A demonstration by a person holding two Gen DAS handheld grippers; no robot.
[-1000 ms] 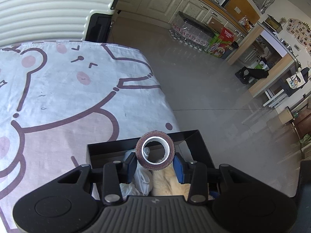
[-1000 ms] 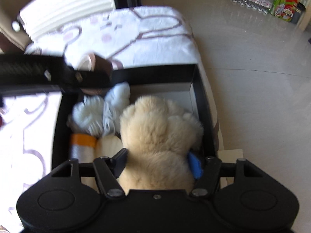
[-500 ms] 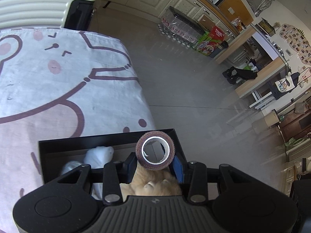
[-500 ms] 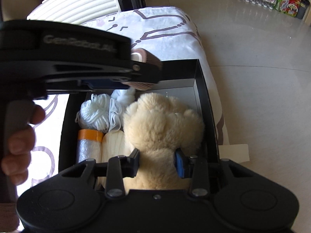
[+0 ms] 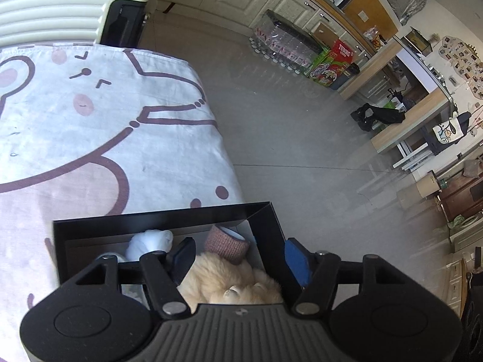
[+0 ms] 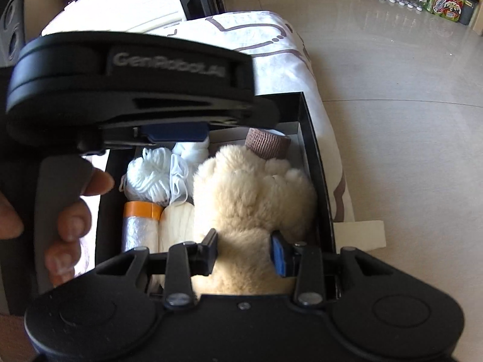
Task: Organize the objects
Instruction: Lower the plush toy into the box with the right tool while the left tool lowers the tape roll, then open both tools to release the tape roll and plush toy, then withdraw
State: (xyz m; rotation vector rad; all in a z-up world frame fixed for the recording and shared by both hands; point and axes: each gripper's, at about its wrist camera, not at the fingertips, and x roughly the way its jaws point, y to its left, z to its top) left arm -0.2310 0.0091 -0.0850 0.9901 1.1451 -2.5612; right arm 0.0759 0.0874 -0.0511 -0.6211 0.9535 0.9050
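A black box (image 5: 163,217) stands at the right edge of the table. A brown bandage roll (image 5: 226,244) lies loose in its far right corner, resting on a cream plush toy (image 5: 229,283). My left gripper (image 5: 238,256) hovers over the box with its jaws opening, the pads clear of the roll. In the right wrist view the roll (image 6: 267,143) sits beyond the plush toy (image 6: 250,190). My right gripper (image 6: 245,252) is shut on the toy's near end inside the box (image 6: 308,138). The left gripper's body (image 6: 129,90) hangs above the box's far left.
White yarn (image 6: 148,175), white cloth (image 6: 190,150), a foil roll with an orange band (image 6: 140,226) and a cream bundle (image 6: 175,226) fill the box's left side. A person's hand (image 6: 75,211) grips the left handle. A cartoon tablecloth (image 5: 90,126), a ribbed suitcase (image 5: 60,9) and bare floor (image 5: 302,138) surround it.
The left gripper moved over the box, then its jaws opened and the brown roll dropped into the far right corner. The right jaws closed on the plush toy.
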